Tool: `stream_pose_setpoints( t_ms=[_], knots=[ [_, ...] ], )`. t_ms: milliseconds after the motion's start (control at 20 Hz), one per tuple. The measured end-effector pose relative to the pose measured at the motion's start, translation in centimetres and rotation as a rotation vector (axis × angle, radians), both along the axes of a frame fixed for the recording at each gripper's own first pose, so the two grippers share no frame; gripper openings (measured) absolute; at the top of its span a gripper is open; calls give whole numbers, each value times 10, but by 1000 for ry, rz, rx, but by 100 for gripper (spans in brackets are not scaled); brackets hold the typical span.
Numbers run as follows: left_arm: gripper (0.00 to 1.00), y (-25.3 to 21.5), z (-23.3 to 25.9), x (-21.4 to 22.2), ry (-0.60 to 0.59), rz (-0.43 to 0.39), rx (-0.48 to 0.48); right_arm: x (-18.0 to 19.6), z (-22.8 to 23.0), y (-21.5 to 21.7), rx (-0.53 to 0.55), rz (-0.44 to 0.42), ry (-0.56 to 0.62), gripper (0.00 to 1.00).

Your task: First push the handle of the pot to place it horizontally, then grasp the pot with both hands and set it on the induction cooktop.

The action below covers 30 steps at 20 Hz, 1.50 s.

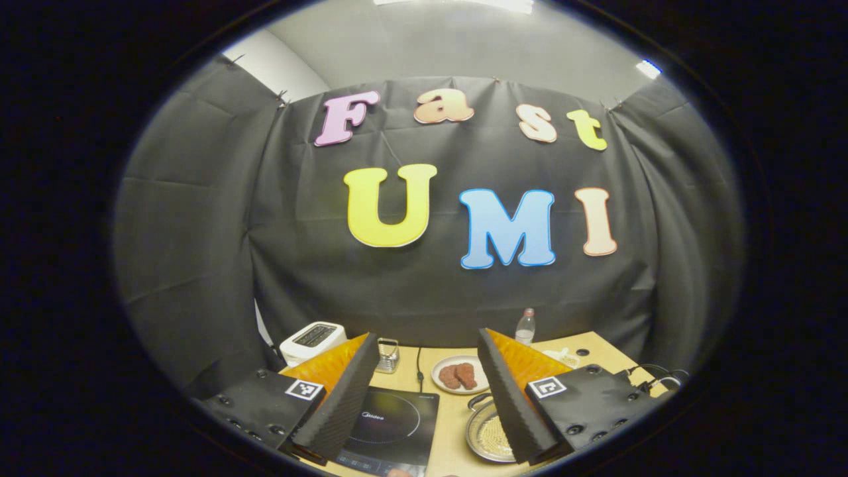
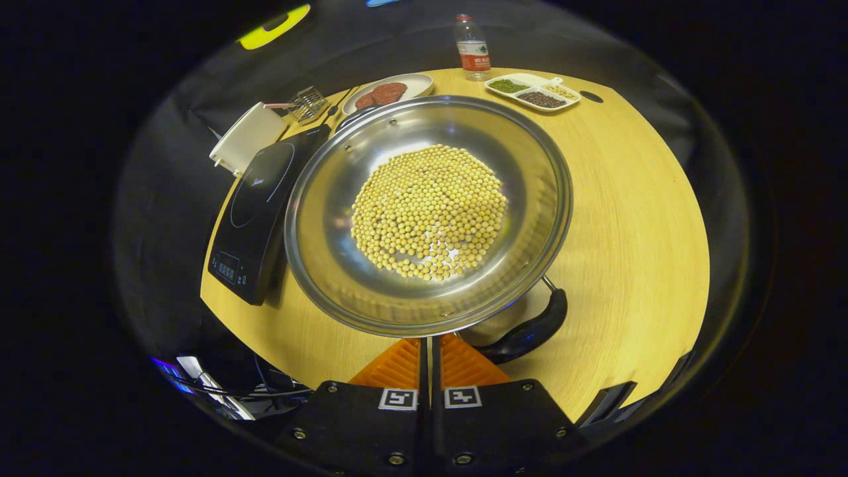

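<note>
Pot sitting on the wooden surface next to the cooktop, one gripper wide open and one closed up.

The wooden surface (image 2: 636, 218) carries everything. Biggest thing on it is the steel pot (image 2: 331, 218), full of yellow beans (image 2: 429, 211), just beside the black induction cooktop (image 2: 255, 199) and not on it. Its black handle (image 2: 530, 331) hangs down at the near rim, by the right gripper (image 2: 430, 351), whose jaws are pressed together with basically no gap and nothing between them. The left gripper (image 1: 427, 391) is up high, jaws spread wide and empty. At the back: a white toaster (image 2: 245, 136), a plate of patties (image 2: 387, 91), a divided snack tray (image 2: 533, 91) and a water bottle (image 2: 472, 50).
</note>
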<state>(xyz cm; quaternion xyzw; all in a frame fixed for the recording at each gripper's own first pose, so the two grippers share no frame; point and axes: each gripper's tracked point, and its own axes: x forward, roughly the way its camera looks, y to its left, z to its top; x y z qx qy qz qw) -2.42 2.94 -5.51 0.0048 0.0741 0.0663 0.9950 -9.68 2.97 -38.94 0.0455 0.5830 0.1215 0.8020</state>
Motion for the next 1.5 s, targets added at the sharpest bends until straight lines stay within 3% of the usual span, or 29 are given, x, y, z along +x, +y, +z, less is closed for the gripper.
stream_pose_setpoints(
  t_ms=[250,600,1500],
  knots=[
    [97,-16,2,4,-4,-22,6,6,-1,-27,-30,-48,-18,0],
    [98,-35,-2,8,8,-36,3,18,0,-58,-72,-42,-46,1],
    [98,-67,-26,14,78,30,21,83,-5,-123,-70,-32,-89,1]
  ],
)
